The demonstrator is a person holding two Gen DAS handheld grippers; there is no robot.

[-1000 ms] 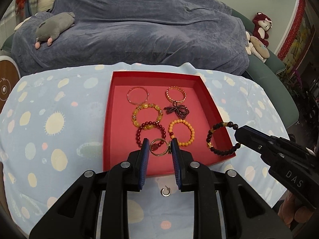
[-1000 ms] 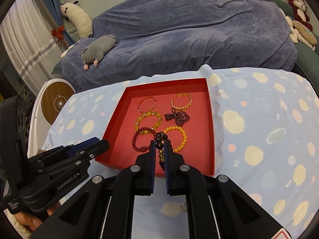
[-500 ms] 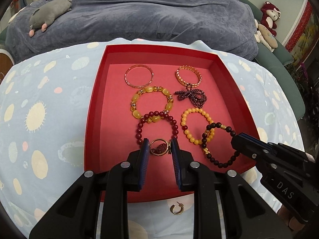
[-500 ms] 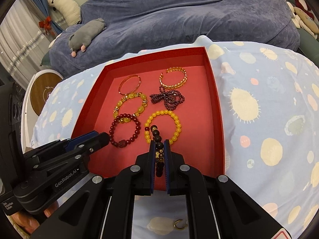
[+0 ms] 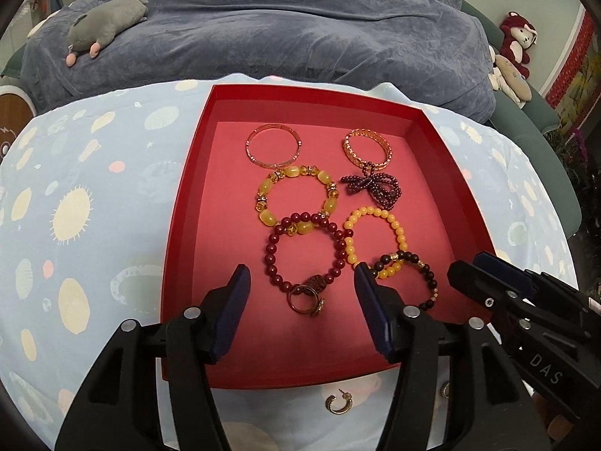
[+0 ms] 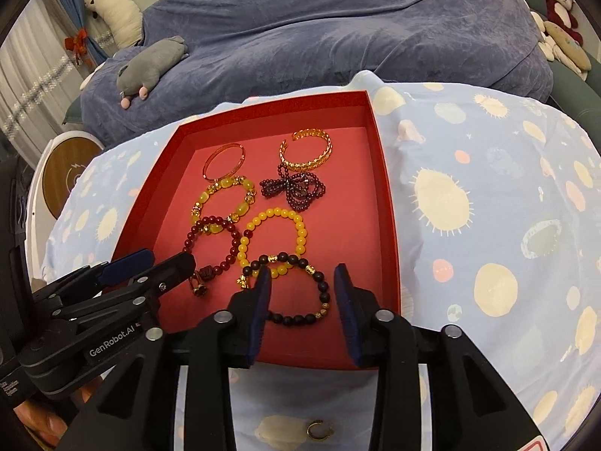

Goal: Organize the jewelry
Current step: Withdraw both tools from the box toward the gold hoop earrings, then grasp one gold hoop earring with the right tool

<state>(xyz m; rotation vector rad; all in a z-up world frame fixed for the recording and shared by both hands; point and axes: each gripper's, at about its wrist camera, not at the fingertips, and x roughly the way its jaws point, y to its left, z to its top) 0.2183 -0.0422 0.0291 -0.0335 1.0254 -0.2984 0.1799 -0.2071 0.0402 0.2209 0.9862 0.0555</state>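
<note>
Two grippers, left [image 5: 300, 293] and right [image 6: 302, 289], jaws opening: ring [image 5: 305, 300] and dark bracelet [image 6: 287, 289] lie released on the tray [image 6: 387, 203] floor, untouched by the pads. Best lift straight up, dragging nothing. Earring [image 5: 338, 403] remains outside on the cloth [image 5: 75, 225]; left view alone shows a second near the right gripper.

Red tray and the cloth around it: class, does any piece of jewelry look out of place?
Yes. A small gold hoop earring lies on the spotted cloth just outside the near wall of the red tray, while the bracelets and the ring sit inside it.
</note>
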